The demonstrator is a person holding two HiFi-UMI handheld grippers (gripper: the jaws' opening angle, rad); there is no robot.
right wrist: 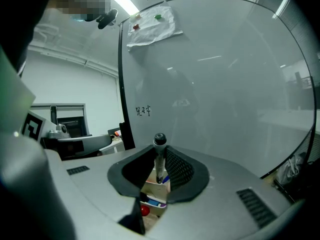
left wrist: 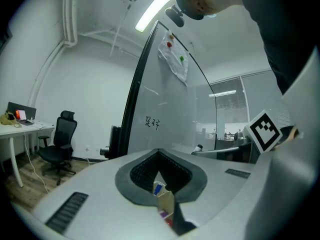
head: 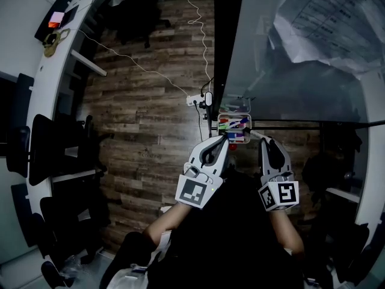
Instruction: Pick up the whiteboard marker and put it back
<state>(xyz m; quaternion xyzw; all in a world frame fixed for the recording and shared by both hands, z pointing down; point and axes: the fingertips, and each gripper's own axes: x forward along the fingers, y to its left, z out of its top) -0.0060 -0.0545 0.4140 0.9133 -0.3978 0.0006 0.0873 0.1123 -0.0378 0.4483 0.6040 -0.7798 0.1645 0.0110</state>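
The person stands close to the whiteboard [head: 289, 71] with both tools raised. The right gripper [right wrist: 159, 169] is clamped on a whiteboard marker [right wrist: 160, 156], which stands upright between its pads with the dark cap at twelve o'clock. The left gripper [left wrist: 162, 184], at about nine o'clock from the right one, has only a narrow gap between its jaws (nothing in it). From above, a small tray [head: 234, 114] of coloured pens hangs on the board at roughly twelve o'clock, just beyond both sets of tips. A sheet of paper [right wrist: 152, 26] is pinned high up.
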